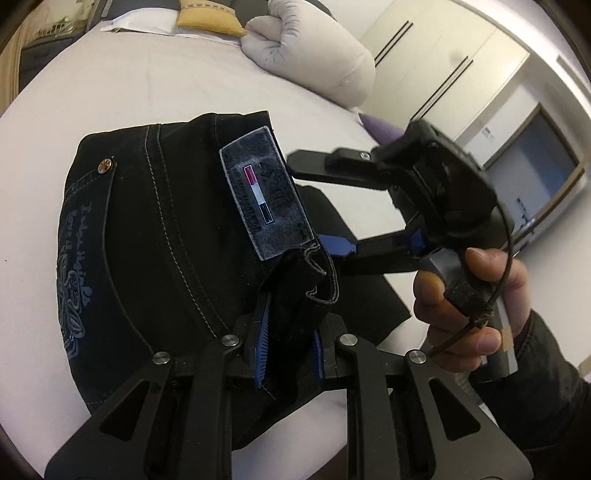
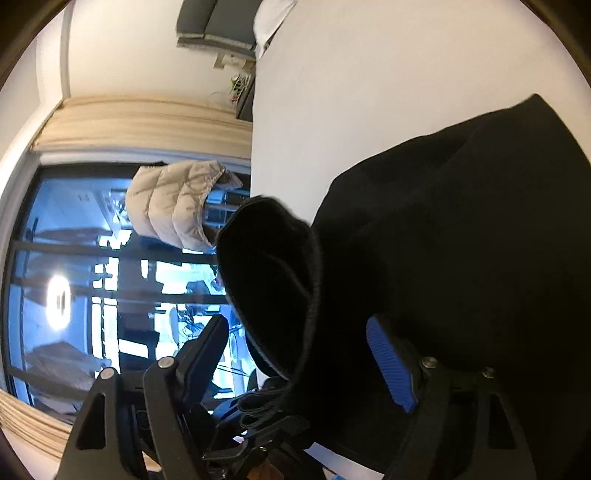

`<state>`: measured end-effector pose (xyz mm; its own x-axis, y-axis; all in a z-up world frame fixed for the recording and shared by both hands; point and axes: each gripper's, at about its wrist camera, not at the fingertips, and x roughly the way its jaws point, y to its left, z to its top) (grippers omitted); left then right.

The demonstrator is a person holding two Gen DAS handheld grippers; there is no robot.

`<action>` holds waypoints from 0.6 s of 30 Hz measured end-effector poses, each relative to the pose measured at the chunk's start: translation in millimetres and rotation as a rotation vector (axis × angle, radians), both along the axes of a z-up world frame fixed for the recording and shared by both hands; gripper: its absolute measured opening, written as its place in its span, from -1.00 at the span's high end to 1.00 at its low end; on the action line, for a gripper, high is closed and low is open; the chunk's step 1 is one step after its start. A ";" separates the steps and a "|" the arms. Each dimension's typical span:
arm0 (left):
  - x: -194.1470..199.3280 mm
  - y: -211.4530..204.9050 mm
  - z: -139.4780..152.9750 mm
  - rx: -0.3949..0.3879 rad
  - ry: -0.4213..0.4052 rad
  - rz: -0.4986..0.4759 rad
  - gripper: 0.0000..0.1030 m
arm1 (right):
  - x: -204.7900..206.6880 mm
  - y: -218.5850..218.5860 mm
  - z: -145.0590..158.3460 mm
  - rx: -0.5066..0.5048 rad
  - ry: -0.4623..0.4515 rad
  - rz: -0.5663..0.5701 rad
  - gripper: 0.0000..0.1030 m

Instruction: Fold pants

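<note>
Black denim pants lie bunched on a white bed, back side up, with a grey waistband label and blue embroidery on a pocket. My left gripper is shut on the waistband edge of the pants. My right gripper shows at the right of the left wrist view, its jaws spread wide around pants fabric. In the right wrist view the right gripper is open, with a fold of the black pants between its blue-padded fingers.
A rolled white duvet and a yellow pillow lie at the head of the bed. White wardrobe doors stand to the right. A window with a beige puffer jacket hanging by it is beyond the bed edge.
</note>
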<state>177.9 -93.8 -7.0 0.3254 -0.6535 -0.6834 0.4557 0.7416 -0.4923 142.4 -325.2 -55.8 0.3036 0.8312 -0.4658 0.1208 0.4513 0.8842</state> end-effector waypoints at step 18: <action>16.4 -135.3 17.0 0.052 -0.071 -0.168 0.66 | -13.7 -37.5 15.6 -0.271 -0.064 -0.037 0.68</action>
<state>194.3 -229.1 10.0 0.2627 -0.6670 -0.6972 0.6075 0.6757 -0.4176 128.7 -362.7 -40.2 0.3668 0.6669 -0.6486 0.0896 0.6686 0.7382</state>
